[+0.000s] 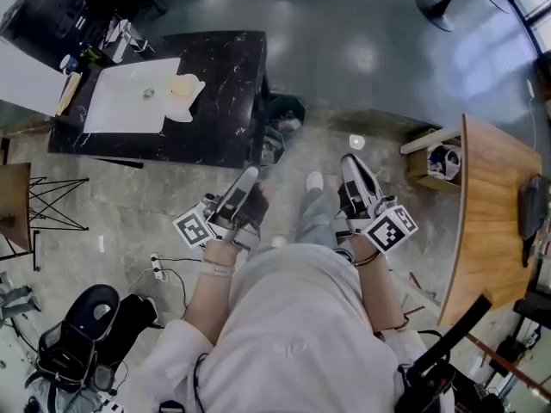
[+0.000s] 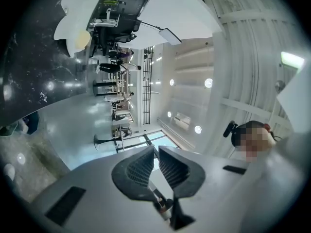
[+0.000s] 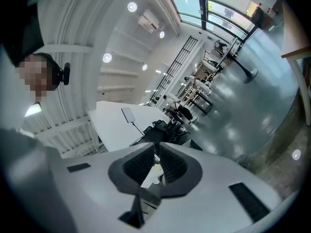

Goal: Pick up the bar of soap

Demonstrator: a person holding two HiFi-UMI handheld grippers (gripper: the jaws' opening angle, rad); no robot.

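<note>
The bar of soap (image 1: 183, 86) is a pale cream block lying on the right rim of a white sink (image 1: 120, 101), which is set in a black marble counter (image 1: 228, 84) at the upper left. Both grippers hang in front of the person's body, well short of the counter. The left gripper (image 1: 250, 175) is shut with nothing in it. In its own view the jaws (image 2: 156, 149) meet at the tips, and the soap (image 2: 82, 39) shows far off at the upper left. The right gripper (image 1: 349, 159) is also shut and empty, its jaws (image 3: 157, 147) meeting at the tips.
A wooden desk (image 1: 491, 205) runs down the right side, with a shelf unit (image 1: 435, 157) beside it. A dark bin (image 1: 284, 110) stands at the counter's right end. A folding rack (image 1: 52, 205), a power strip (image 1: 157, 269) and an office chair (image 1: 86, 321) are on the floor at the left.
</note>
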